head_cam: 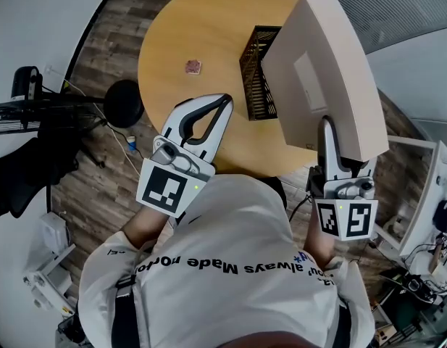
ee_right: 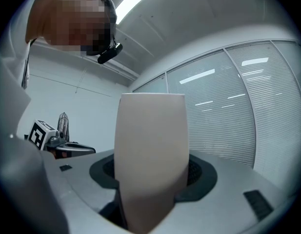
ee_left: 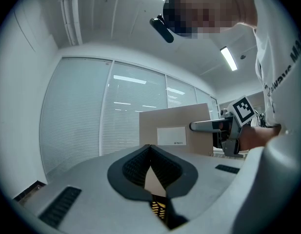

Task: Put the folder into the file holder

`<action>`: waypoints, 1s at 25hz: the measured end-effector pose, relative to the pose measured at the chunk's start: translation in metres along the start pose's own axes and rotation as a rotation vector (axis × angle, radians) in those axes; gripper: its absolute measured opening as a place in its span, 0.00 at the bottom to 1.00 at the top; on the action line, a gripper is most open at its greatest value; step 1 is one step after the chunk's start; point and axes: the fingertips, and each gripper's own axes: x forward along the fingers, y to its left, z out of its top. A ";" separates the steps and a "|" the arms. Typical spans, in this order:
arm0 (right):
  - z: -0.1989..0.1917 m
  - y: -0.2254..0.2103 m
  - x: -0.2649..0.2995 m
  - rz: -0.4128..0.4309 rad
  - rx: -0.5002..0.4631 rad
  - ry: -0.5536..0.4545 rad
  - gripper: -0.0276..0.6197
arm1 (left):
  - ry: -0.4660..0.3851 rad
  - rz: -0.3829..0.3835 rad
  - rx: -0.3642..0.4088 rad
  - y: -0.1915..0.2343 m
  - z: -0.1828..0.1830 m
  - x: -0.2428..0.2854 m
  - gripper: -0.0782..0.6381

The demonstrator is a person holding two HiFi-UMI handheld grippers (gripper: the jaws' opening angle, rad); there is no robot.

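A thick beige box folder (head_cam: 321, 75) with a white label is held up on edge over the right side of the round wooden table (head_cam: 187, 27). My right gripper (head_cam: 332, 140) is shut on its lower end; in the right gripper view the folder (ee_right: 151, 145) fills the gap between the jaws. The black mesh file holder (head_cam: 256, 75) stands on the table just left of the folder, partly hidden by it. My left gripper (head_cam: 223, 104) hovers at the table's near edge, shut and holding nothing. In the left gripper view the folder (ee_left: 174, 126) and the right gripper (ee_left: 209, 126) show ahead.
A small pink object (head_cam: 193, 67) lies on the table left of the file holder. A round black stool (head_cam: 124, 104) and dark equipment (head_cam: 27, 143) stand on the wood floor at the left. White frames and cables (head_cam: 426, 216) crowd the right.
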 end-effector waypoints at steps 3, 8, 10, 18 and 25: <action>-0.002 -0.001 0.003 0.002 0.006 -0.002 0.49 | 0.002 0.000 -0.002 0.000 -0.001 0.000 0.14; -0.007 -0.001 0.008 0.002 0.010 -0.004 0.49 | 0.002 -0.002 0.004 0.000 -0.002 0.001 0.14; -0.007 -0.001 0.011 0.000 0.010 -0.005 0.49 | 0.001 -0.002 0.006 0.001 -0.002 0.002 0.14; -0.014 -0.003 0.021 -0.031 0.010 -0.017 0.49 | -0.010 0.001 0.009 0.007 -0.003 0.003 0.14; -0.029 -0.001 0.030 -0.048 0.009 -0.020 0.49 | -0.021 0.004 0.008 0.012 -0.009 0.005 0.14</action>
